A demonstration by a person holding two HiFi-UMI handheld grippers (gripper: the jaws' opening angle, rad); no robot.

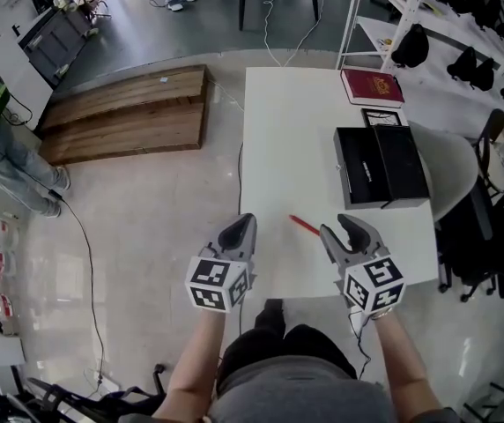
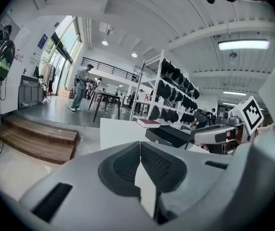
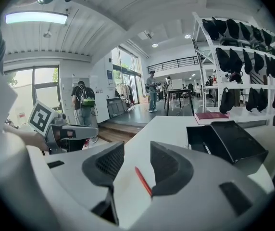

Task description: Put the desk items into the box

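Observation:
A red pen [image 1: 304,226] lies on the white table [image 1: 287,148] near its front edge; in the right gripper view the red pen [image 3: 143,181] shows on the table ahead of the jaws. An open black box [image 1: 381,166] stands at the table's right side, with a pen-like item inside the box [image 3: 229,141]. Behind it lie a small black-and-white card [image 1: 382,118] and a red book [image 1: 371,86]. My right gripper [image 1: 336,226] [image 3: 136,151] is open, empty, just right of the pen. My left gripper [image 1: 243,223] [image 2: 139,146] is shut on nothing, left of the pen.
A wooden platform [image 1: 129,113] lies on the floor left of the table. A black office chair [image 1: 490,227] and a round white tabletop [image 1: 456,170] stand to the right. White shelves with black bags [image 1: 428,33] line the back right. A person [image 1: 5,148] stands at far left.

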